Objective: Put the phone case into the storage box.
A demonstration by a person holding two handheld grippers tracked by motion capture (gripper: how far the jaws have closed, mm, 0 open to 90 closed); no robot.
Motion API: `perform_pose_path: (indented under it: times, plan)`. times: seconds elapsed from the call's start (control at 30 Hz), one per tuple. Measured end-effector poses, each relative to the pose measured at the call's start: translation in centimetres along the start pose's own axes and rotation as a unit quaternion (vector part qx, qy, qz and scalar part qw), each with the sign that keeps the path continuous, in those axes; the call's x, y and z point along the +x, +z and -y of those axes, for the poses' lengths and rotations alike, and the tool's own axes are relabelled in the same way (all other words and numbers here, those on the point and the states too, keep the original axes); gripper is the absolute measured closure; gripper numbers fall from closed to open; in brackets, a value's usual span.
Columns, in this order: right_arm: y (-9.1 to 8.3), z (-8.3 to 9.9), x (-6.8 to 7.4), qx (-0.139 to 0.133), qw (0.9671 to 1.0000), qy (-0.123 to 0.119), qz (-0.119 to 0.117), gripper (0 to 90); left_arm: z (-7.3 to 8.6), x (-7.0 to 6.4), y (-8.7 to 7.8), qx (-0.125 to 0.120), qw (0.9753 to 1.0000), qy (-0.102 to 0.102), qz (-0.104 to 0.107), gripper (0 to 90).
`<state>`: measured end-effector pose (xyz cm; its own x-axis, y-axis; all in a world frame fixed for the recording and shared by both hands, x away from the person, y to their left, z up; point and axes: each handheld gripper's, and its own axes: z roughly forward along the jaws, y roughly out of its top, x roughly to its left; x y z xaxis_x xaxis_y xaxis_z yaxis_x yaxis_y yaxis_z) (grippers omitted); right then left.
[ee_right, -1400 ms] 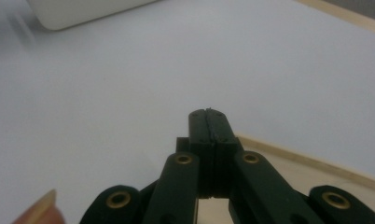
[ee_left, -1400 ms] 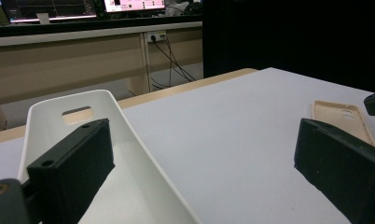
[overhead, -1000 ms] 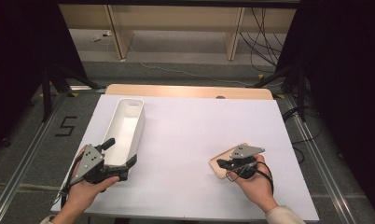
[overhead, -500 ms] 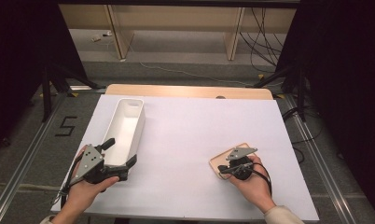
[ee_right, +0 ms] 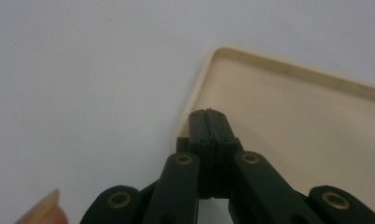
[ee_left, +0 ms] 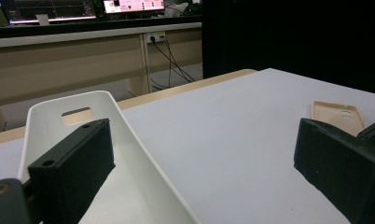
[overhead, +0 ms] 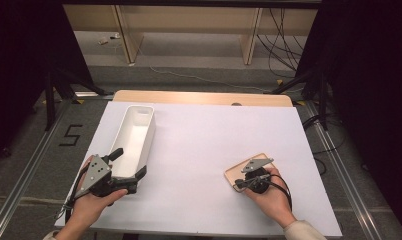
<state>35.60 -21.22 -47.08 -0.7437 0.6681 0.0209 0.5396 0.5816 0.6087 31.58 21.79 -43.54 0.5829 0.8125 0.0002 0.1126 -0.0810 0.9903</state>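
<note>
Tongs first: your right tongs (ee_right: 209,116) are clenched on the near edge of the beige phone case (ee_right: 307,121), which lies open side up on the white surface (overhead: 214,150) toward your right. Lift gently and keep the thin rim square in the bite so it won't slip. Its long axis runs diagonally, away and to the right. Your left tongs (ee_left: 199,163) stand released, straddling the near wall of the white bin (overhead: 134,135).
</note>
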Motion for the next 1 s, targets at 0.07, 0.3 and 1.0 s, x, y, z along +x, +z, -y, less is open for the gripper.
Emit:
perform_pose_path:
  times: [0.07, 0.3, 1.0]
  plan:
    - [-0.02, -0.01, 0.01, 0.004, 1.0, 0.004, -0.001, 90.0, 0.0, 0.0, 0.0, 0.0, 1.0, 0.0, 0.0, 4.5]
    - [-0.09, -0.04, -0.07, 0.013, 0.9999, 0.004, -0.002, 90.0, 0.01, 0.0, 0.01, 0.0, 1.0, 0.0, 0.0, 4.6]
    - [-0.12, 0.0, -0.38, 0.038, 0.9993, 0.004, 0.001, 90.0, 0.02, 0.02, 0.0, 0.0, 1.0, 0.0, 0.0, 4.7]
